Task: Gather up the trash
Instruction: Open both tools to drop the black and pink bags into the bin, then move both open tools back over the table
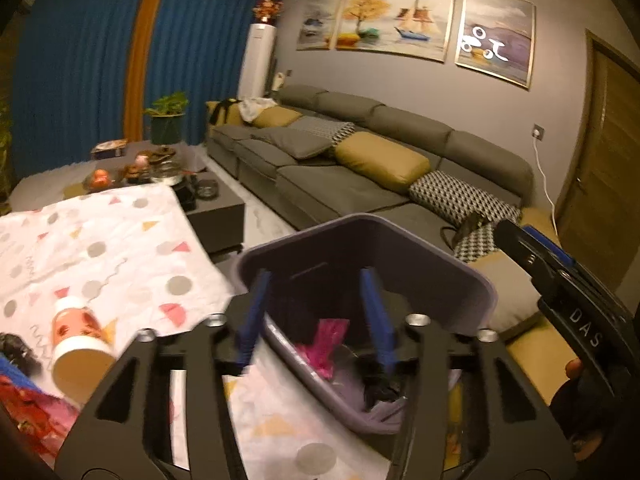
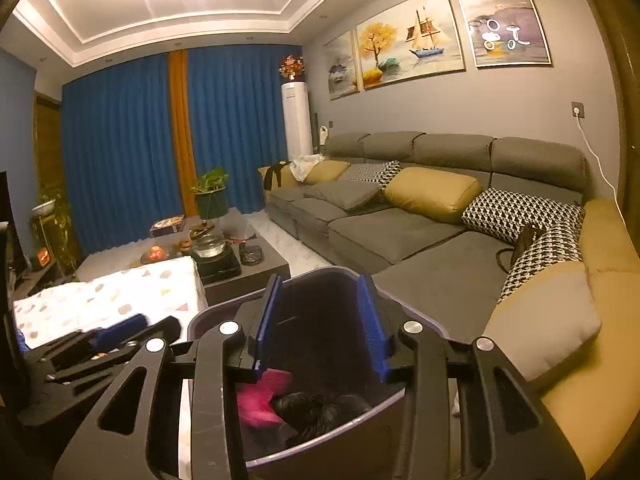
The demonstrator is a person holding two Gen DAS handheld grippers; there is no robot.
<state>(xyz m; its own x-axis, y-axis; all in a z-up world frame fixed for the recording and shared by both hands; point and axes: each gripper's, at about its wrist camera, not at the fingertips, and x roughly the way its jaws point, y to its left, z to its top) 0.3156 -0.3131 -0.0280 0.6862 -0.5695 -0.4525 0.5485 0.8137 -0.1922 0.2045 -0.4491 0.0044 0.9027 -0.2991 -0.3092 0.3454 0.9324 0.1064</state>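
Tablecloth covering near-left table; bin sitting right; sofa lining far wall; left gripper, right gripper both gaping wide, holding nothing.

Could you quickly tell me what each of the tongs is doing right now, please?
Left tongs: open, holding nothing, above the bin.
Right tongs: open, holding nothing, over the bin.

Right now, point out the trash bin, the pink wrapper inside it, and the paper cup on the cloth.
trash bin (image 1: 456, 264): left wrist view, on its far right rim.
pink wrapper (image 1: 324, 340): left wrist view, on its crumpled middle inside the bin.
paper cup (image 1: 78, 334): left wrist view, on its side wall.
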